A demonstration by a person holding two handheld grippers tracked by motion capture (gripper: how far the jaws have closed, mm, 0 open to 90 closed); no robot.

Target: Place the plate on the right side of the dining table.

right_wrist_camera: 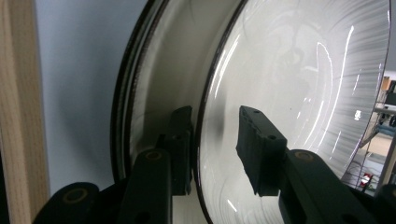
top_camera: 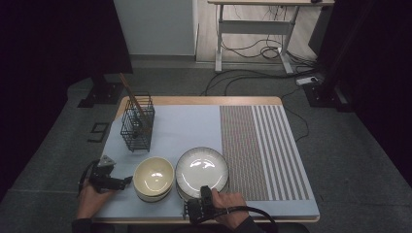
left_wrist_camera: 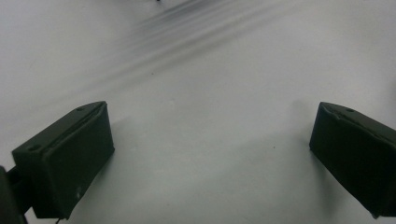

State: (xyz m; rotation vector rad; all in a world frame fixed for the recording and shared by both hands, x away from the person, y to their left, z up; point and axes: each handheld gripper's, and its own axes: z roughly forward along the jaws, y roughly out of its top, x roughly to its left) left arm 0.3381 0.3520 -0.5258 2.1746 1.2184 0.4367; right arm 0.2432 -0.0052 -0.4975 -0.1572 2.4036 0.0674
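Note:
A stack of white plates (top_camera: 201,167) with dark rims sits near the table's front edge, and a stack of cream bowls (top_camera: 154,175) stands to its left. My right gripper (top_camera: 204,191) is at the plates' near rim. In the right gripper view its jaws (right_wrist_camera: 215,116) straddle the rim of the top plate (right_wrist_camera: 299,84): one jaw sits under it against the lower plate (right_wrist_camera: 159,84), and the other stands a gap above its face. My left gripper (top_camera: 127,181) rests left of the bowls, pointing at them. Its jaws (left_wrist_camera: 210,126) are wide open over the bare pale mat.
A black wire basket (top_camera: 137,127) with brown chopsticks (top_camera: 130,92) stands at the back left of the pale blue mat (top_camera: 184,126). A striped mat (top_camera: 262,145) covers the table's right half. The wooden front edge (right_wrist_camera: 18,116) runs just behind my right gripper.

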